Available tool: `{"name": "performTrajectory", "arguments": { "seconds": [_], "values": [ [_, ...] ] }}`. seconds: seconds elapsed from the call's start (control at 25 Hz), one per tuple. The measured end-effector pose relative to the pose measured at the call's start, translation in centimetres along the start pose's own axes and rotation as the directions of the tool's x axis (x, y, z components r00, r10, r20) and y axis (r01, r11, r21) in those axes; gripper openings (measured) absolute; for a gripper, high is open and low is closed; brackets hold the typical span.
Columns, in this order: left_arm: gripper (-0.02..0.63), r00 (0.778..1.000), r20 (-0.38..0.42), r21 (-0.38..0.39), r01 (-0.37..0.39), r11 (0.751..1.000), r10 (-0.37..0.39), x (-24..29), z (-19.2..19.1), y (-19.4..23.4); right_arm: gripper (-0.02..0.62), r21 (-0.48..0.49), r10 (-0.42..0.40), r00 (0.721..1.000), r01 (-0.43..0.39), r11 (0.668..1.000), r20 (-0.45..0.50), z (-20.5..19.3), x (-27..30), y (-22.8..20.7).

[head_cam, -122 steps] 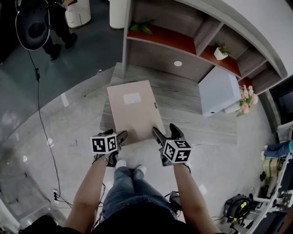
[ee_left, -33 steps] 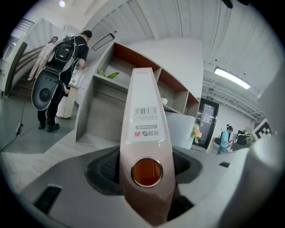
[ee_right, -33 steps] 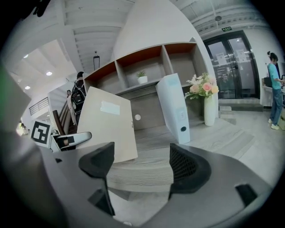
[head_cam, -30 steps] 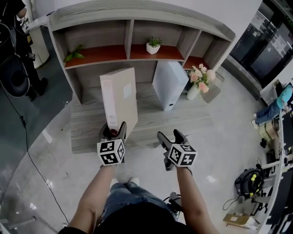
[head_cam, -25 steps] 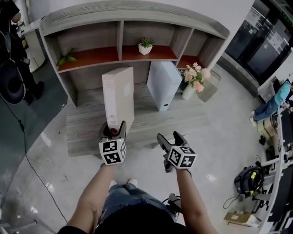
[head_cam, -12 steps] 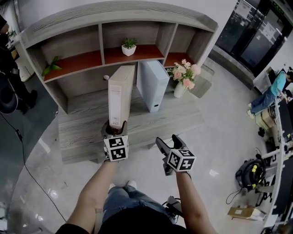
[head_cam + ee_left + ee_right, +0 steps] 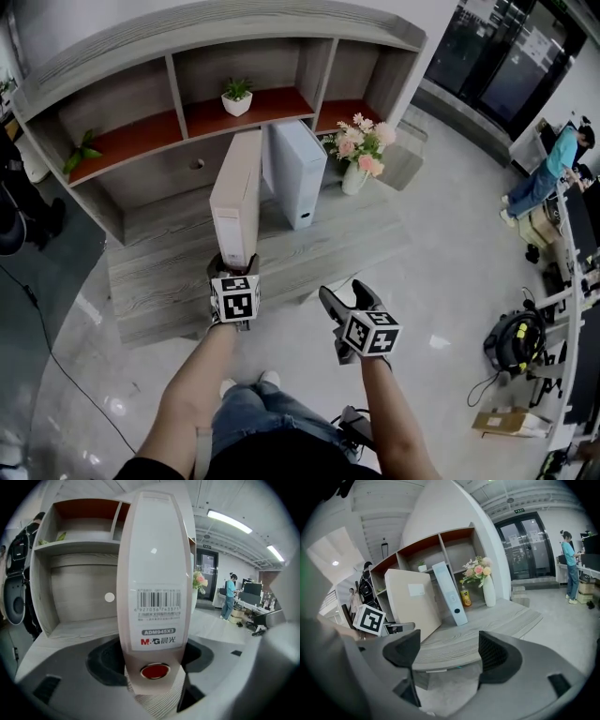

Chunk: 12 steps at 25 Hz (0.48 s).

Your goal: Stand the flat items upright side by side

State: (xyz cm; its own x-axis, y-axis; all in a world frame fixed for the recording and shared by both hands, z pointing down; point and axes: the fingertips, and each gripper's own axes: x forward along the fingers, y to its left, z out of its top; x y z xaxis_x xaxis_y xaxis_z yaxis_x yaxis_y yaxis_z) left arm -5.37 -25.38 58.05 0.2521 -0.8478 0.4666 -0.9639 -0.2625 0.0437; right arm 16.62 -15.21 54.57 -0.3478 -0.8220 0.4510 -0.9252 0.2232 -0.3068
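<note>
Head view: left gripper [image 7: 234, 270] holds a beige cardboard box file [image 7: 234, 192] on end at the grey wood-grain low table [image 7: 319, 253], near an upright pale blue box file [image 7: 298, 173]; a white vase [image 7: 353, 178] holds pink flowers [image 7: 361, 142]. Left gripper view: jaws clamp the beige spine low, by its red finger hole [image 7: 155, 671], a hold on something probably light and rigid but top-heavy there. Right gripper view: right gripper [image 7: 447, 656] gapes empty.

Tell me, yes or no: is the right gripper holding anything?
No, the right gripper has its jaws apart with nothing between them, only the wooden platform showing beyond.
</note>
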Motion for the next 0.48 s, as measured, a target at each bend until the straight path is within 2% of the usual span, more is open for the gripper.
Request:
{"name": "performTrajectory", "arguments": {
  "seconds": [0.32, 0.48],
  "values": [
    [0.299, 0.994, -0.094, 0.036, 0.064, 0.997, -0.060, 2.1, -1.3, -1.1, 0.400, 0.022, -0.028, 1.000, 0.028, 0.999, -0.012, -1.1, -0.5, -1.4],
    [0.305, 0.987, -0.144, 0.036, 0.071, 0.997, -0.065, 2.6, -3.0, -1.4, 0.400, 0.023, -0.032, 0.999, 0.032, 0.999, -0.022, -1.7, -0.6, -1.6]
  ]
}}
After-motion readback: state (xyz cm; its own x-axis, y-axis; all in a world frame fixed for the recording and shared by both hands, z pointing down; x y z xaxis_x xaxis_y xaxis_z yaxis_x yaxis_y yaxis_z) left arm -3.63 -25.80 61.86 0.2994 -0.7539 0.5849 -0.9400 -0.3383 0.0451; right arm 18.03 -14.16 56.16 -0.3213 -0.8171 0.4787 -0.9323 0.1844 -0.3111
